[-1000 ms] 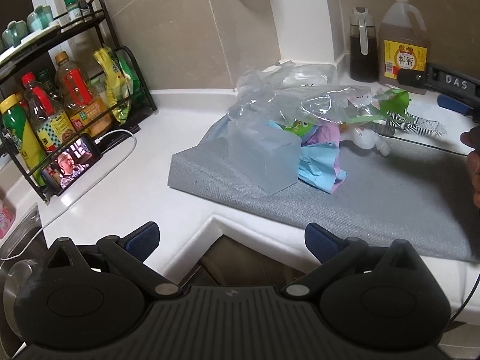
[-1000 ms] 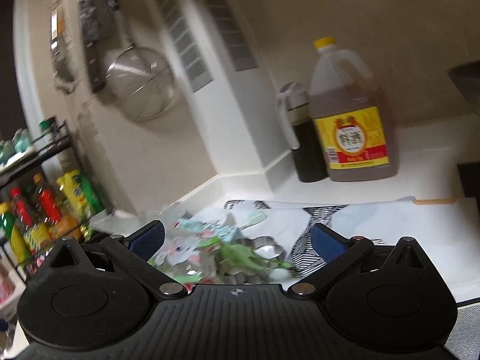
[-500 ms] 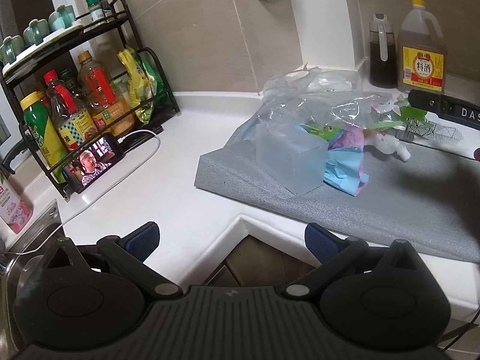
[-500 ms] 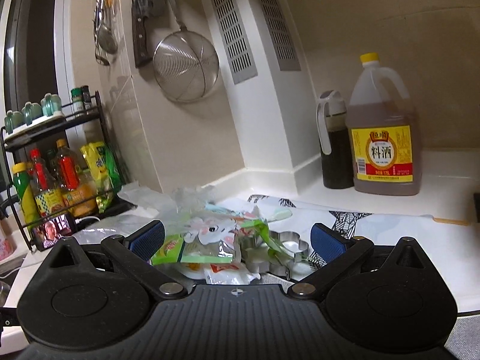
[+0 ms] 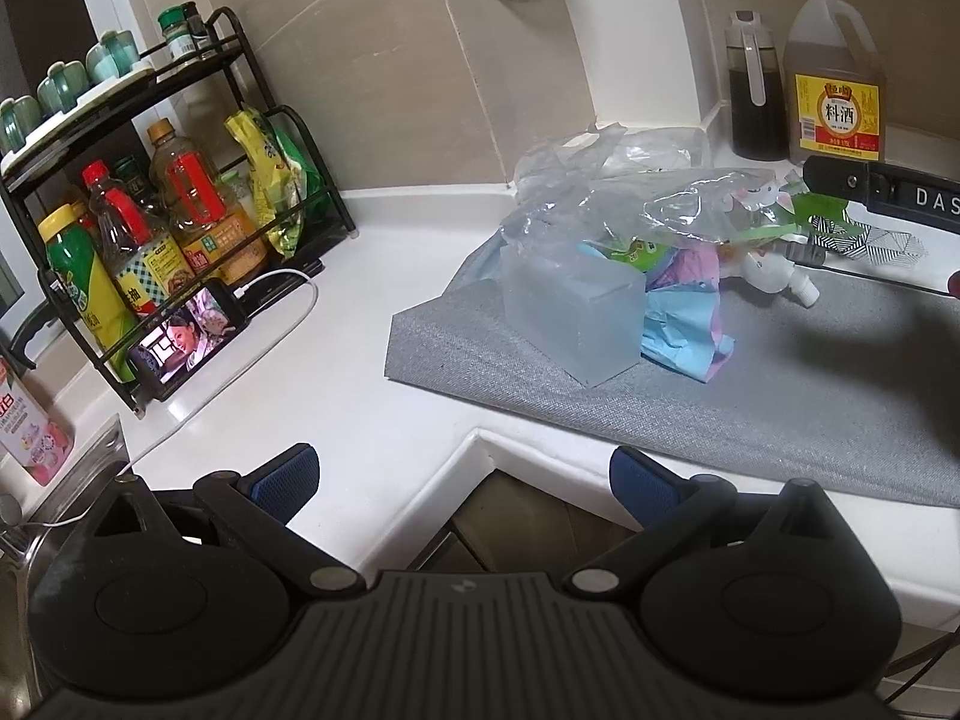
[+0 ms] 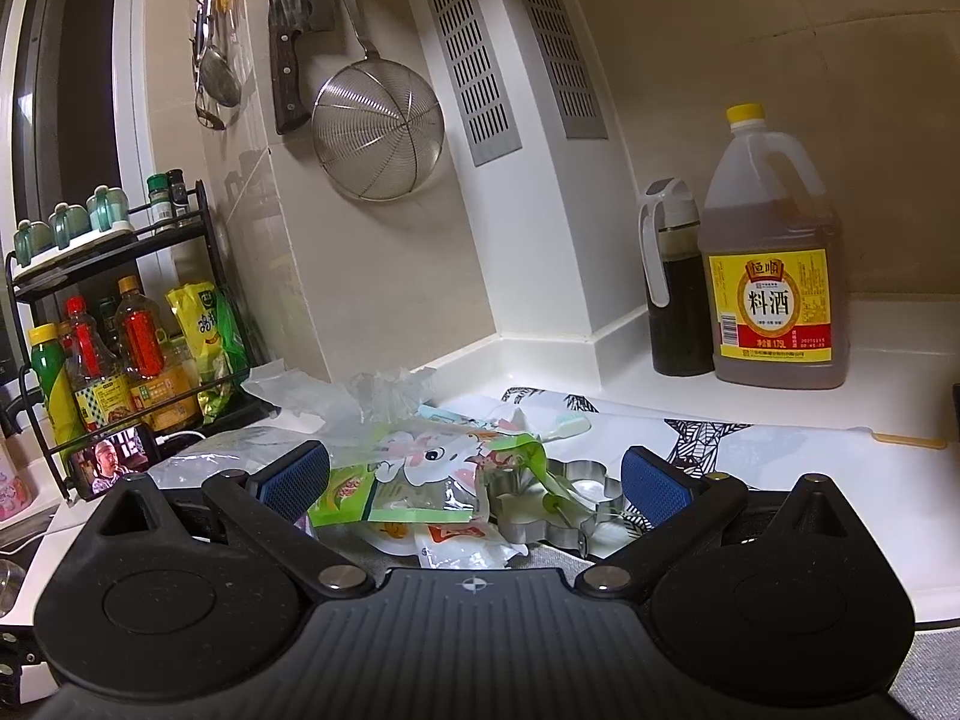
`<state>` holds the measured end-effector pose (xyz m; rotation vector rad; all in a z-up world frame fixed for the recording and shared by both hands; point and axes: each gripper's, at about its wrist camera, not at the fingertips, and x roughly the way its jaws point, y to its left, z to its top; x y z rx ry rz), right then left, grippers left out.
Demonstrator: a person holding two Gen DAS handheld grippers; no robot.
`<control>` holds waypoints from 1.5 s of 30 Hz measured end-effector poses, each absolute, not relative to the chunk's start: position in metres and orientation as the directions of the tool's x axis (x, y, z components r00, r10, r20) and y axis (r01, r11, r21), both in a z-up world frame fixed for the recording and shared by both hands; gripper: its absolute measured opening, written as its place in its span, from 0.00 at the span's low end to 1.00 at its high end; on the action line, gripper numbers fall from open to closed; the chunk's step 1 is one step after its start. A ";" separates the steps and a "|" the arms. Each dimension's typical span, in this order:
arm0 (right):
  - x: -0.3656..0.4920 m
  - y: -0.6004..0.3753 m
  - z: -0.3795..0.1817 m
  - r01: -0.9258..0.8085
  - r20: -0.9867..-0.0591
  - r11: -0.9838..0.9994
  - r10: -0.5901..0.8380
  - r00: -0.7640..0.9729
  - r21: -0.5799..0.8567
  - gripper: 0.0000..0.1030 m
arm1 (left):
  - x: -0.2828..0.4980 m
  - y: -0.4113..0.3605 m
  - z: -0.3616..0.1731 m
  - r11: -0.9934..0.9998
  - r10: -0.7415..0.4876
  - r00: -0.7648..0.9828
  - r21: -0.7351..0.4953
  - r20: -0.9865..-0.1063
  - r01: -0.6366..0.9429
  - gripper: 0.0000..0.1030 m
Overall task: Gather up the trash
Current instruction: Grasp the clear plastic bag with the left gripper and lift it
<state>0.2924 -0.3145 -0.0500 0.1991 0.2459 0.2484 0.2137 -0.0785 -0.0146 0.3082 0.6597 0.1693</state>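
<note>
- Left gripper (image 5: 462, 471): fingers apart, empty, over the white counter (image 5: 336, 372) edge.
- Right gripper (image 6: 477, 477): fingers apart, empty, just above the wrappers (image 6: 414, 480).
- Wrappers and clear bag (image 5: 600, 204) heaped on the grey mat (image 5: 780, 396).

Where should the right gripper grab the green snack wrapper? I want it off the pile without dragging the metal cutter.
Pinch the green snack wrapper at its raised near-left edge, coming in low from the front. That edge stands free, while the metal cutter lies beside its right end.
</note>
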 end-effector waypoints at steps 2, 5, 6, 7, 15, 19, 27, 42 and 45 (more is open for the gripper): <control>0.291 -0.313 -0.050 -0.217 -0.205 0.951 0.262 0.943 0.219 1.00 | 0.214 -0.079 -0.015 0.941 0.251 0.778 0.334 -0.575 -0.056 1.00; 0.290 -0.311 -0.050 -0.215 -0.199 0.955 0.255 0.946 0.204 1.00 | 0.216 -0.080 -0.016 0.940 0.251 0.780 0.336 -0.574 -0.055 1.00; 0.290 -0.311 -0.050 -0.213 -0.199 0.957 0.252 0.947 0.199 1.00 | 0.218 -0.080 -0.016 0.940 0.250 0.781 0.335 -0.573 -0.055 1.00; 0.290 -0.310 -0.051 -0.211 -0.200 0.958 0.250 0.947 0.196 1.00 | 0.219 -0.080 -0.015 0.941 0.248 0.783 0.334 -0.571 -0.055 1.00; 0.292 -0.306 -0.054 -0.202 -0.210 0.966 0.234 0.949 0.163 1.00 | 0.235 -0.089 -0.007 0.908 0.257 0.839 0.416 -0.480 -0.040 1.00; 0.295 -0.311 -0.055 -0.174 -0.219 0.967 0.214 0.952 0.188 1.00 | 0.252 -0.095 0.000 0.901 0.218 0.871 0.434 -0.439 -0.007 1.00; 0.296 -0.315 -0.056 -0.156 -0.218 0.964 0.203 0.954 0.215 1.00 | 0.287 -0.123 0.002 0.884 0.038 0.878 0.426 -0.478 0.194 1.00; 0.300 -0.321 -0.058 -0.135 -0.227 0.959 0.193 0.955 0.248 1.00 | 0.344 -0.130 0.015 0.927 0.042 0.888 0.349 -0.457 0.136 0.21; 0.299 -0.320 -0.058 -0.137 -0.225 0.960 0.194 0.955 0.245 1.00 | 0.342 -0.111 0.033 0.958 0.030 0.903 0.270 -0.428 0.096 0.19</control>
